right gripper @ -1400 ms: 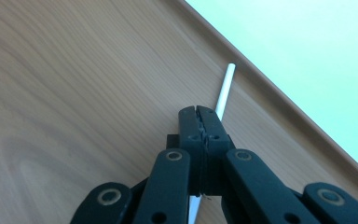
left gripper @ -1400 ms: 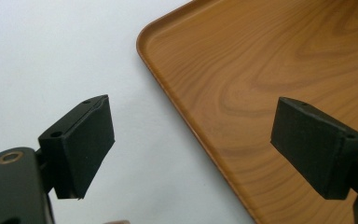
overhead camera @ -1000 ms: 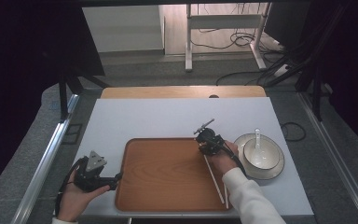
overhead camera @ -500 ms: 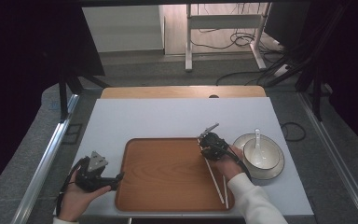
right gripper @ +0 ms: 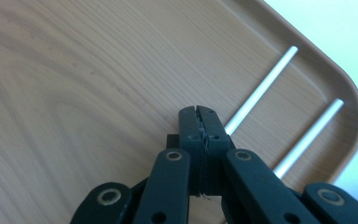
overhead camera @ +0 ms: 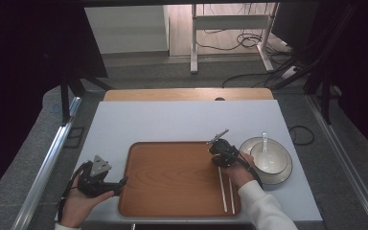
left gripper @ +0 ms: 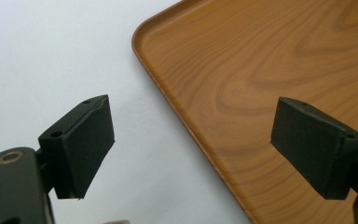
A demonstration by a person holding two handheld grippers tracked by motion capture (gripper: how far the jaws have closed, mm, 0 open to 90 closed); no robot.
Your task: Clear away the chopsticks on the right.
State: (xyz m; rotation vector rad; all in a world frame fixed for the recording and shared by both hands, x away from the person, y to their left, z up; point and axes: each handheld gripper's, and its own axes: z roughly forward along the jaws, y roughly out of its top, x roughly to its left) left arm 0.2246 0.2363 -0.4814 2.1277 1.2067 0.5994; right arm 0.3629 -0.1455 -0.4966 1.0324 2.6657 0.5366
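High view, right gripper (overhead camera: pixel 223 154) over wooden tray (overhead camera: pixel 172 177), two chopsticks (overhead camera: pixel 226 189) lying inside near right rim, left gripper view, jaws spread wide astride tray edge (left gripper: pixel 177 109), right gripper view, jaws clenched empty above chopsticks (right gripper: pixel 261 93).

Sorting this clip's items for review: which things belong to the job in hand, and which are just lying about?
In the job:
- chopsticks, two white sticks lying on the tray's right side
- wooden tray
- right tool, shut, over the tray beside the chopsticks

Lying about:
- bowl on a plate, spoon in it
- left tool, open at the tray's left edge
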